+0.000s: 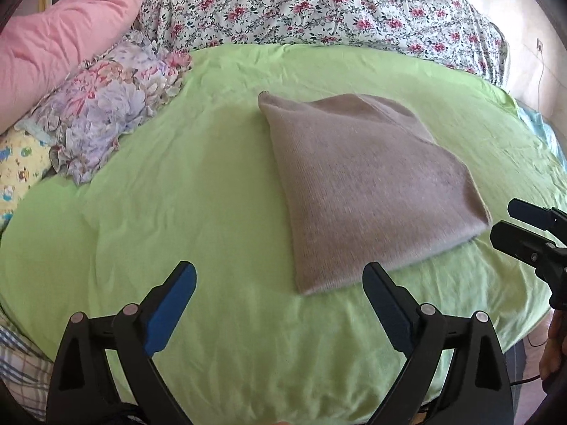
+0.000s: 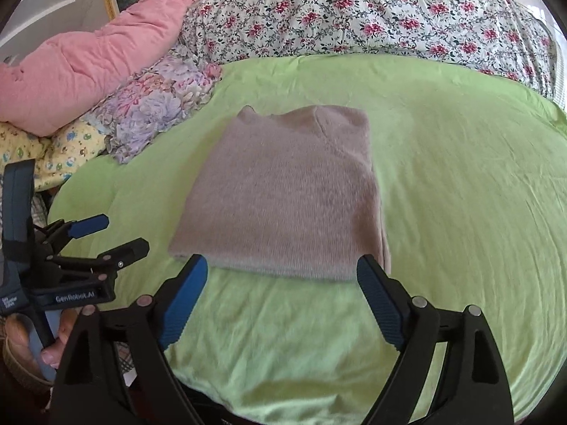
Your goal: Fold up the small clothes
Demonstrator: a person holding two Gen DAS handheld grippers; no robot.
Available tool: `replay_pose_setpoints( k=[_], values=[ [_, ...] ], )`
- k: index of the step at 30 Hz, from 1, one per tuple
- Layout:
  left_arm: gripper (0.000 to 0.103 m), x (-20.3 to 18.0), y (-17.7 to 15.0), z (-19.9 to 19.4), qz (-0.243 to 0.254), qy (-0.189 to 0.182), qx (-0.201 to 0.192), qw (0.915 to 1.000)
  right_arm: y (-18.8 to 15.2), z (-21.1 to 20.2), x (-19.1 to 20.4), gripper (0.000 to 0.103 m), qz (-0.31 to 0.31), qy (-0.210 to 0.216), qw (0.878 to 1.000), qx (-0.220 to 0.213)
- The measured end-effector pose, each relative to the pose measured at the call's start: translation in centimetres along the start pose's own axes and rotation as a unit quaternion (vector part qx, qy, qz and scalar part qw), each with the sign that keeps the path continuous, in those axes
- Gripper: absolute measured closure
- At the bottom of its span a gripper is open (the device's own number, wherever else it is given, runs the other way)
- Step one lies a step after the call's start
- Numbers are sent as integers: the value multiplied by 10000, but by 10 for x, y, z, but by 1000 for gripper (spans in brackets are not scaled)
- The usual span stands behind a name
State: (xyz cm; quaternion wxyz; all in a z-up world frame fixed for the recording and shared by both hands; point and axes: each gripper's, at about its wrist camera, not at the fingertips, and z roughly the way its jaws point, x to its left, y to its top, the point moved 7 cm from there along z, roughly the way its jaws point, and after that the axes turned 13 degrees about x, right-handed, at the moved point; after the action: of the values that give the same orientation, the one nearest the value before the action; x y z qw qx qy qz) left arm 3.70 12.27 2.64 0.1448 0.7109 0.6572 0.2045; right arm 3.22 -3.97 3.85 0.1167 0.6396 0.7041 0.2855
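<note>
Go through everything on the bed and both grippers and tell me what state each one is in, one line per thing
Grey-beige knit sweater: folded into a flat rectangle, lying free on the sheet.
Lime green bed sheet: spread out, lightly wrinkled.
Left gripper: jaws open, nothing between them.
Right gripper: jaws open, empty, at the sweater's near edge.
Pink quilted duvet: bunched up.
Floral patterned quilt: heaped behind the sheet.

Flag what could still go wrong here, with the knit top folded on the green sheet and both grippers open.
1. The folded grey-beige knit garment has a loose flap along its right edge that could slump open.
2. The right gripper hangs right over its near hem; a stray dip could snag the knit.
3. The wrinkled lime-green bedsheet is soft, so pressing nearby may tilt the stack.
</note>
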Motion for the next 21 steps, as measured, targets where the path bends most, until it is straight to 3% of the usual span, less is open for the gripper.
replay_pose_setpoints(
  k=[7, 21],
  values=[
    [7, 0, 19, 19, 9, 23, 236, 9997, 18, 22, -7, 16, 83, 19, 9994, 333],
    [7, 5, 40, 36, -53, 21, 412, 9991, 36, 36, -13, 16, 135, 66, 9989, 441]
  ],
)
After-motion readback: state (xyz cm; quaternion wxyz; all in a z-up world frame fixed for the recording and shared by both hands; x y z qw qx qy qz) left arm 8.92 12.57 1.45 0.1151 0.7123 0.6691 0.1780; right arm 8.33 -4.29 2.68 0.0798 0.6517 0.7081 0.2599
